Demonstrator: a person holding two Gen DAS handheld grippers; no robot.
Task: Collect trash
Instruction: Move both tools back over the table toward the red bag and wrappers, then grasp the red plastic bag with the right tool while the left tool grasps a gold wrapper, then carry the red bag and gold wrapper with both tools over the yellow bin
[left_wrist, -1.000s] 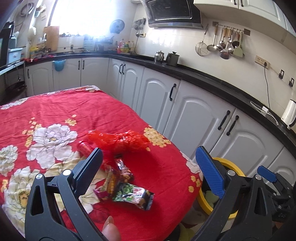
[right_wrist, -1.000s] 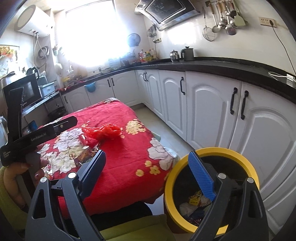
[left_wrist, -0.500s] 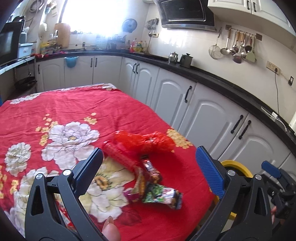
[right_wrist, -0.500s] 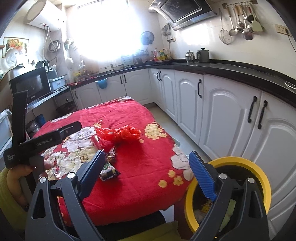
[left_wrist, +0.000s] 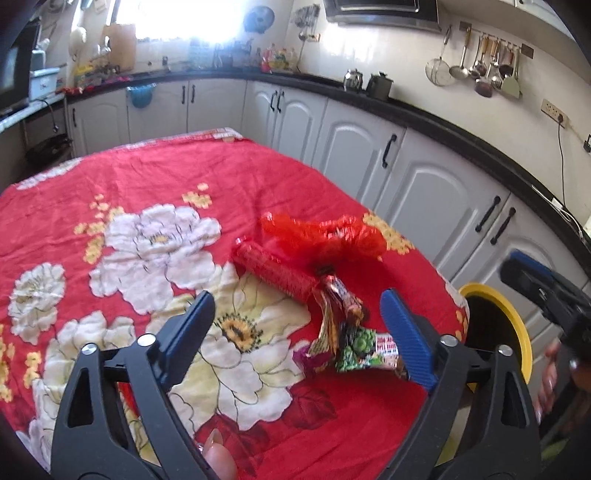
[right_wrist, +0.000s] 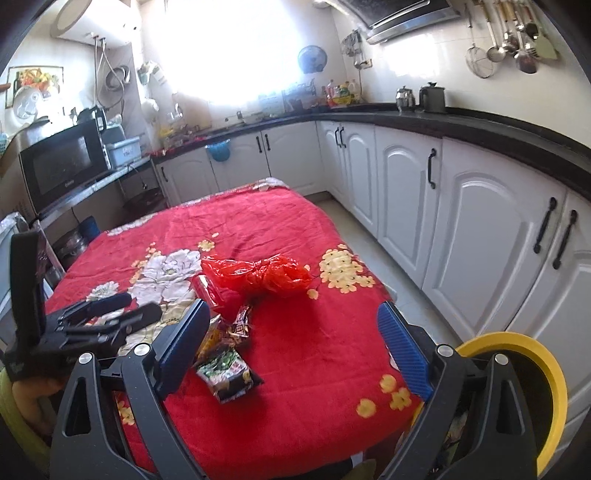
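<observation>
Kitchen light pours through the window onto a table under a red floral tablecloth (left_wrist: 155, 192), white cabinets (right_wrist: 491, 236) curving along the right. Nearest in the left wrist view, the left gripper (left_wrist: 297, 326) hangs over the table's near right corner, jaws spread wide and gripping nothing. Right between those fingers lies the trash: a green snack wrapper (left_wrist: 364, 350) closest to the near edge, a purple wrapper (left_wrist: 314, 356) touching its left side, then a dark candy wrapper (left_wrist: 341, 295) angled just behind them. Farther in, a red tube-shaped packet (left_wrist: 275, 271) lies diagonally, its right end against the candy wrapper, and beyond that a crumpled red plastic bag (left_wrist: 325, 236) sits toward the table's right edge. Off that right edge, down on the floor, stands a yellow-rimmed bin (left_wrist: 517, 325).

Over to the right wrist view: the right gripper (right_wrist: 293, 349) is held off the table's near edge, jaws parted, nothing between them. The green wrapper (right_wrist: 225, 371) shows just inside its left finger, the red bag (right_wrist: 266, 275) past it mid-table. The bin's yellow rim (right_wrist: 550, 373) sits low right beside the cabinets, with bits of litter showing inside. The left gripper (right_wrist: 122, 314) shows at far left, a hand underneath.
</observation>
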